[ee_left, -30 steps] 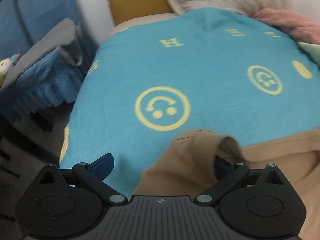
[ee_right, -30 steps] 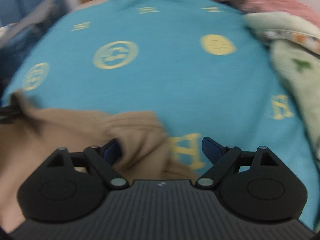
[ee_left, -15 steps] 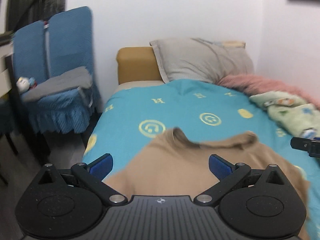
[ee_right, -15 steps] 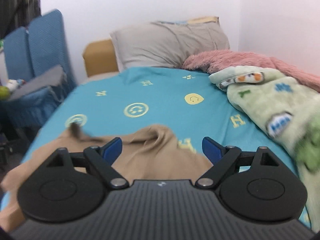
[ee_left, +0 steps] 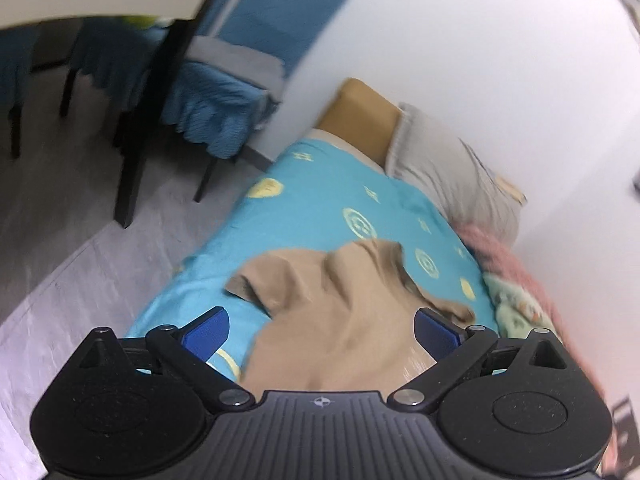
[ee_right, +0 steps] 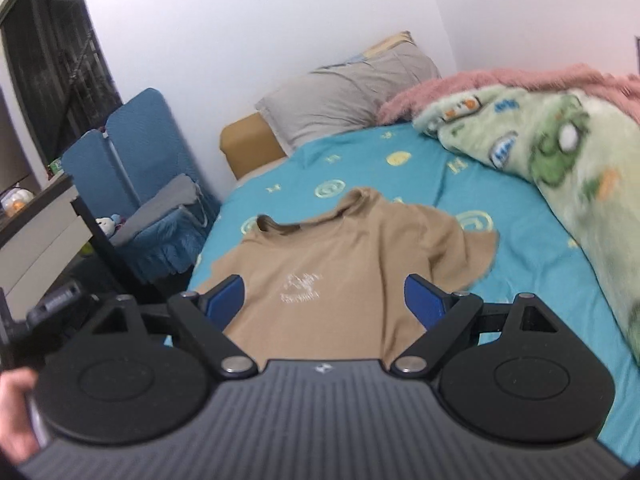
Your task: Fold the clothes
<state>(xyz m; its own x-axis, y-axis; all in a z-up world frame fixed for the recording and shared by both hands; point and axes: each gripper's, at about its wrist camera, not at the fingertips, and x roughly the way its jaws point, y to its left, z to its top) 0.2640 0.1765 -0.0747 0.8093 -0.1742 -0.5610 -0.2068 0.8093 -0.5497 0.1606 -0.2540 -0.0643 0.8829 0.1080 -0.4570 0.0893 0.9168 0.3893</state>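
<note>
In the left wrist view, the left gripper [ee_left: 320, 326] hangs above the bed with its blue fingers [ee_left: 206, 328] spread wide and nothing pinched between them. The picture is tilted and blurred. A tan T-shirt [ee_left: 344, 300] lies on the turquoise bedspread [ee_left: 316, 196], which is printed with yellow smiley faces and letters. The shirt's near part fills the gap between the fingers, and its far edge is rumpled, with one sleeve [ee_left: 256, 280] sticking out to the left. Beyond the shirt, a grey pillow [ee_left: 452, 176] leans on a mustard headboard [ee_left: 360, 114]. A blue-covered chair [ee_left: 240, 60] stands on the grey floor [ee_left: 80, 240] beside the bed.

In the right wrist view, the right gripper [ee_right: 324, 302] is likewise spread apart and empty, held back from the bed. The T-shirt [ee_right: 340, 268] lies front up on the bedspread [ee_right: 520, 248], collar towards the pillow [ee_right: 352, 96], with a pale chest print [ee_right: 302, 286] showing. Its right sleeve [ee_right: 468, 248] is bunched and creased. A green cartoon-print blanket [ee_right: 560, 168] and a pink fluffy throw [ee_right: 500, 84] are heaped along the far side of the bed. A hand [ee_right: 16, 412] shows at the lower left edge, next to the gripper body. The chair [ee_right: 140, 168] stands at the bedside.
</note>
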